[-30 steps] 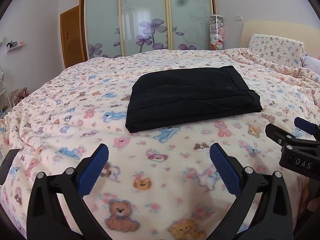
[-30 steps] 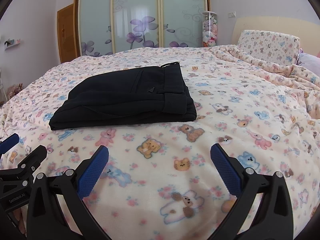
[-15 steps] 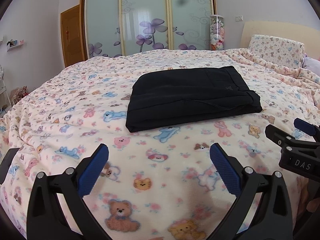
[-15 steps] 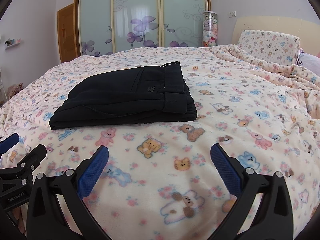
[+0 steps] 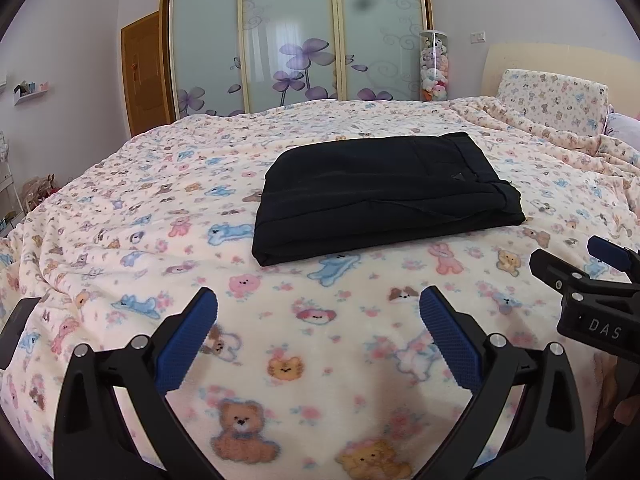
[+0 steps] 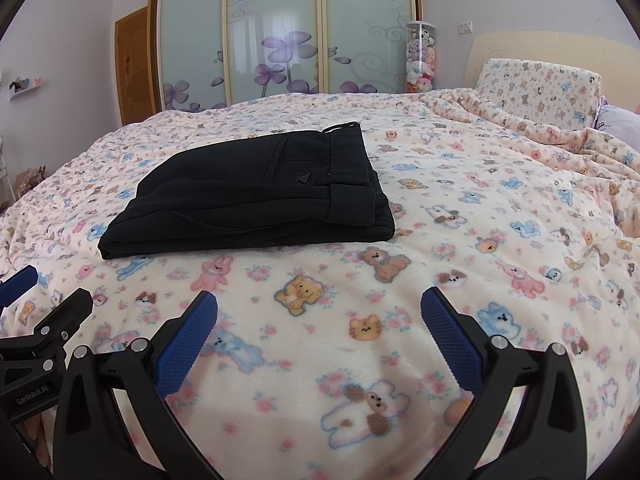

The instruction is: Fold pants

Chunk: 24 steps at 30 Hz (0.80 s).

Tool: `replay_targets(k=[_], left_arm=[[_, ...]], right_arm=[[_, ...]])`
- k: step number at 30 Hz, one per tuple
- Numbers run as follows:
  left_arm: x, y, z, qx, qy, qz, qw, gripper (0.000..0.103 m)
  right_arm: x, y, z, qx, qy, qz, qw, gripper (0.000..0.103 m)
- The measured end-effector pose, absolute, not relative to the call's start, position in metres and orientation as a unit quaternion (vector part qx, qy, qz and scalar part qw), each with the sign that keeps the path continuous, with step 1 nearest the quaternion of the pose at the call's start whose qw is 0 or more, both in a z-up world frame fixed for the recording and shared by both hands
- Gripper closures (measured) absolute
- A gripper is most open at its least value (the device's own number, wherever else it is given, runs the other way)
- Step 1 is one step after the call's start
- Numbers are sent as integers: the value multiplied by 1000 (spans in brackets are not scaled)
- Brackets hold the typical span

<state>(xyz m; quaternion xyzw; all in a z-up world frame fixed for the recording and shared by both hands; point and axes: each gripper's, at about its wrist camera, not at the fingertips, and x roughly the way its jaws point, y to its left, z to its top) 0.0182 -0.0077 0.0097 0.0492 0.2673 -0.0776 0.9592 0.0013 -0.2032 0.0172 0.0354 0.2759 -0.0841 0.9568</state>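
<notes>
Black pants (image 5: 384, 192) lie folded into a flat rectangle on the bed, waistband at the right end; they also show in the right wrist view (image 6: 256, 196). My left gripper (image 5: 318, 320) is open and empty, held over the blanket well in front of the pants. My right gripper (image 6: 318, 320) is open and empty, also in front of the pants and to their right. Each gripper shows at the edge of the other's view: the right gripper (image 5: 592, 280) and the left gripper (image 6: 36, 320).
The bed is covered by a pink teddy-bear blanket (image 5: 160, 216). A matching pillow (image 6: 536, 88) and headboard are at the right. Sliding wardrobe doors (image 5: 296, 32), a tube of plush toys (image 5: 434, 66) and a wooden door (image 5: 146, 72) stand behind. A dark flat object (image 5: 18, 330) lies at the left edge.
</notes>
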Motion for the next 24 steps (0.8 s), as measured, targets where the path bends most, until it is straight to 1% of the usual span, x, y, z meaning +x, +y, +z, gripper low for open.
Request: replay_targets(k=[24], left_arm=[[19, -8, 10, 50, 268, -76, 959, 2]], right_arm=[[3, -204, 14, 35, 278, -82, 956, 1]])
